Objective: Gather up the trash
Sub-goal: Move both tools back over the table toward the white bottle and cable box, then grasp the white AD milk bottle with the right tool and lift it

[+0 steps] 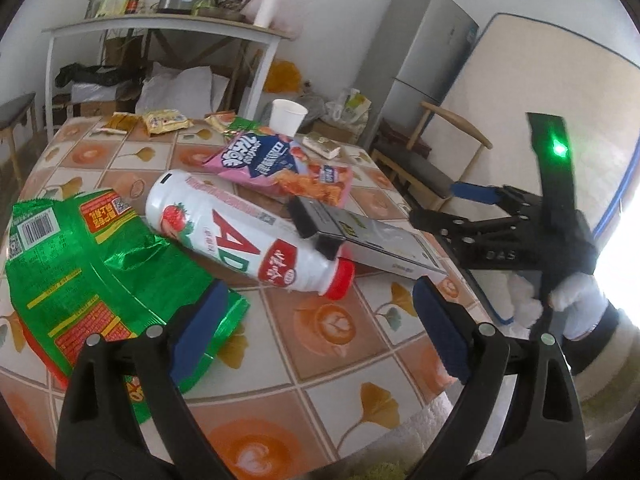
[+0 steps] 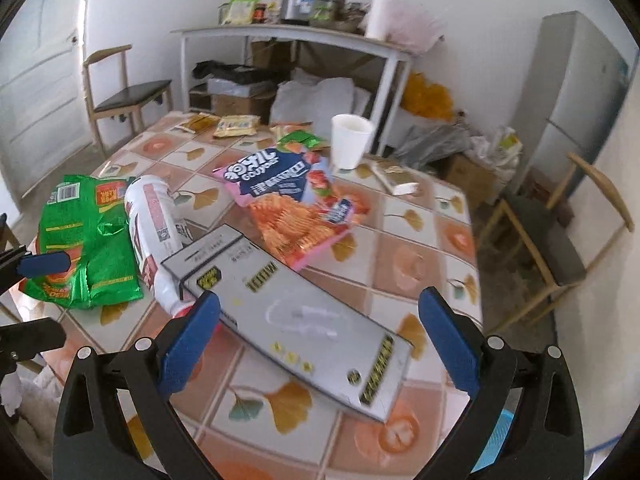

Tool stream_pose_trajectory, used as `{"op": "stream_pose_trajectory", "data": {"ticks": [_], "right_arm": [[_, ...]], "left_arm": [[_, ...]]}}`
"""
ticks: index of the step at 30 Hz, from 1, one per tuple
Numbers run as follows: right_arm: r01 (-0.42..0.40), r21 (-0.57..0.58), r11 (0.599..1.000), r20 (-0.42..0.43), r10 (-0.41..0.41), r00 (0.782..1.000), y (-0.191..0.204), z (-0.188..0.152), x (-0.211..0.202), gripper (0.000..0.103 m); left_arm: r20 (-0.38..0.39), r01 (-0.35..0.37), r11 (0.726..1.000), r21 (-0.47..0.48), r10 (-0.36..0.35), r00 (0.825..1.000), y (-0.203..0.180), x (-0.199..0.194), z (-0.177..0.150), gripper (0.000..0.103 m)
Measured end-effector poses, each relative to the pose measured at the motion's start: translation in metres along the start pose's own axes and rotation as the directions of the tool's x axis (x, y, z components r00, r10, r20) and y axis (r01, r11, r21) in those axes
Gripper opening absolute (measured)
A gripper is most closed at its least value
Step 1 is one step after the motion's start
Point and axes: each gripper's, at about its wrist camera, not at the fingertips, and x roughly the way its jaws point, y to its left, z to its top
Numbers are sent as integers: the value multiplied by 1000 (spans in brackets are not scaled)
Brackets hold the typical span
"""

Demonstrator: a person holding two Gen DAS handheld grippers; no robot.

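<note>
The white bottle (image 1: 244,236) lies on its side on the table (image 1: 348,360), with the green bag (image 1: 100,272) touching its base end, the grey box (image 2: 296,316) propped over its red-capped neck and the pink bag (image 2: 296,204) just behind it. Both the left gripper (image 1: 316,332) and the right gripper (image 2: 320,344) stand wide open and hold nothing. The bottle looks light, stiff, smooth and likely to roll, so its mid-body seems the best hold; the bags are thin, crinkly and soft, best pinched at an edge.

You're in a lived-in home dining room: patterned table (image 2: 420,216) at centre, fridge (image 2: 580,92) at right, wooden chair (image 2: 124,92) upper left, cluttered shelf (image 2: 288,34) with a cooker (image 2: 312,4) up top, boxes underneath.
</note>
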Motion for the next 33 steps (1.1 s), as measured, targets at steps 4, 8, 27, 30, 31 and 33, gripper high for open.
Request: {"op": "stream_pose_trajectory", "data": {"ticks": [4,8,27,30,31,33], "right_arm": [[-102,101,990,-75,110,991,-16,17,29,96],[-260,152,954,-58,271,961,-11,31,30,96],[-455,-113,883,-407,376,832,126,98,125,90],[-458,-92,884,-453,373,810,128,94,140,86],[-455,-89,886,-463,368,806,128,92,143,84],[-456,-85,886,-480,364,798,130,89,148,82]], "left_arm": [[5,-5,1000,-5,5,1000,5,1,2,89],[-1,-14,1000,-5,14,1000,9,4,2,89],[-37,12,999,30,-11,999,-4,-1,-8,89],[-40,16,999,29,-15,999,-5,-2,-9,89],[-40,17,999,29,-16,999,-5,-2,-10,89],[-38,19,999,27,-18,999,-5,-3,-10,89]]}}
